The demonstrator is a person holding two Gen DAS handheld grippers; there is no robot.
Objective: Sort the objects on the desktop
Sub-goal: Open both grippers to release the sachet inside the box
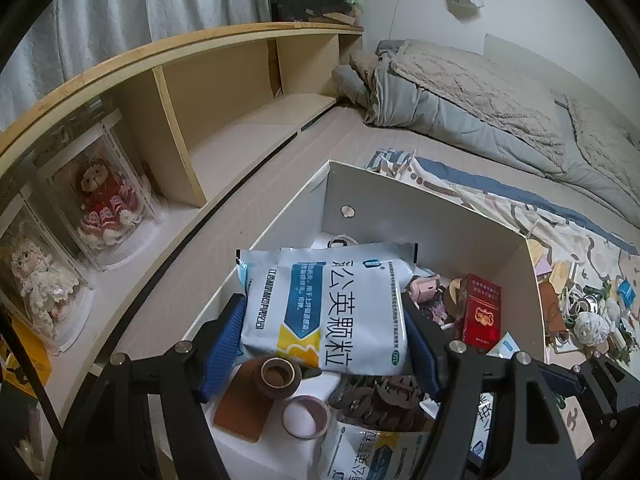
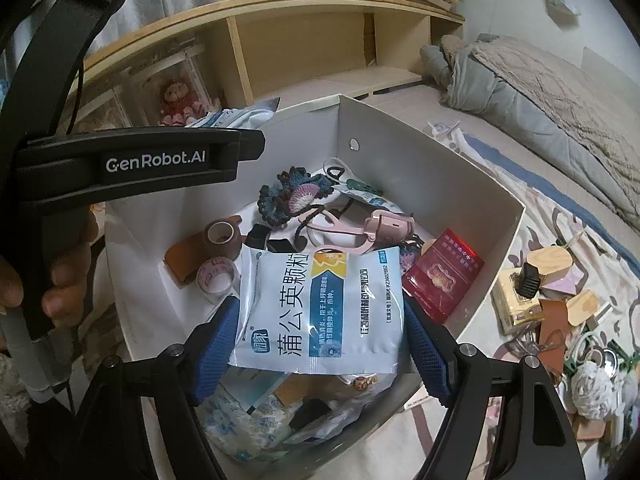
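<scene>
Left gripper (image 1: 326, 332) jaws clenched on a white-and-blue sachet (image 1: 328, 304), right gripper (image 2: 320, 328) jaws grasping a second sachet (image 2: 320, 308), both angled downward over a white box (image 2: 432, 152) on the bed, red packet (image 2: 442, 276) inside at right, tape rolls (image 2: 218, 276) at left.

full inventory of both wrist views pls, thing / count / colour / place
medicine sachet: 1, white and blue, between the left gripper's pads, above the box
medicine sachet: 1, white and blue, between the right gripper's pads, above the box
storage box: 1, white, on the bed
red packet: 1, red, inside box, right side
tape rolls: 2, one brown, one clear, inside box, left side
crochet piece: 1, blue and pink, inside box, far end
pink fan: 1, inside box
dolls in clear cases: 2, red, cream, on shelf
blanket: 1, grey-beige, far end of the bed
left gripper: black, blue pads
right gripper: black, blue pads
</scene>
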